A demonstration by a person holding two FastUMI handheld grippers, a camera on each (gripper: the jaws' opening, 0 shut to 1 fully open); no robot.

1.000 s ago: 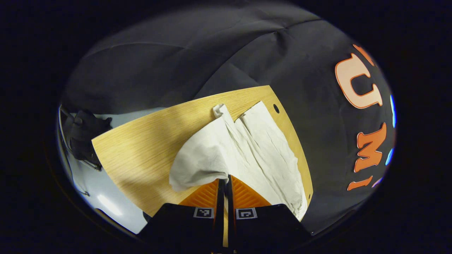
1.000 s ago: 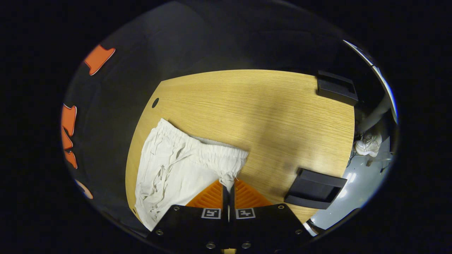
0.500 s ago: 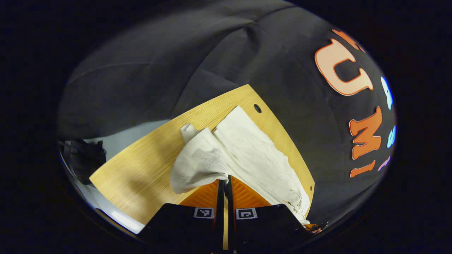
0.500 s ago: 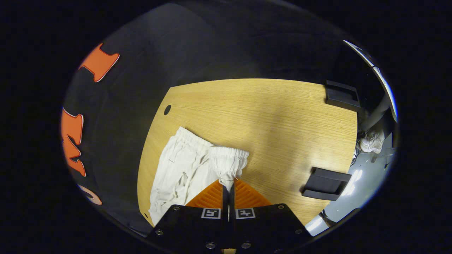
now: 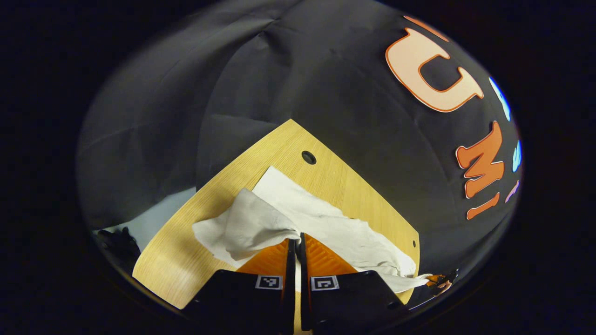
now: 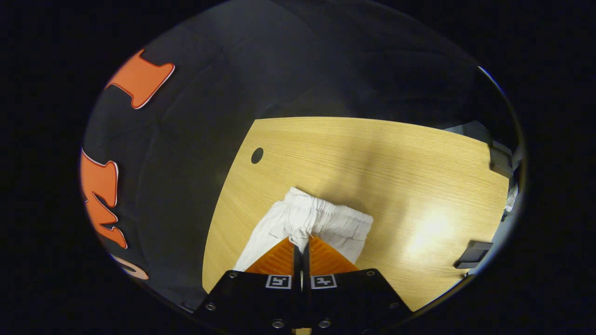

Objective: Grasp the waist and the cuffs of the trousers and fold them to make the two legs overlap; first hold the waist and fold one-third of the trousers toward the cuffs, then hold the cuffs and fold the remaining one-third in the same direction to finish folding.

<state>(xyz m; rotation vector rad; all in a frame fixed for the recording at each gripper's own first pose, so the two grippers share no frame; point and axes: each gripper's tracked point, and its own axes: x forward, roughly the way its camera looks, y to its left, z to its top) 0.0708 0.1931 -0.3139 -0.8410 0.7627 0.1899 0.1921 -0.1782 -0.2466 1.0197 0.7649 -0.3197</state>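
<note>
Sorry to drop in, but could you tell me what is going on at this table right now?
A person is folding white trousers on a wooden table with two handheld grippers. The left gripper is shut on a cuff, and the right gripper is shut on the elastic waist. Both pinched ends are lifted over the leg lying flat.

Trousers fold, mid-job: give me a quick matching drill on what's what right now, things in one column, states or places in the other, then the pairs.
Things:
1. left gripper
2. right gripper
3. table
4. round hole

States or places:
A. bare light wood under the trousers
B. near the table's corner
C. shut on the gathered waistband
D. shut on a plain cuff end

Pairs: 1-D, 2-C, 3-A, 4-B
</note>
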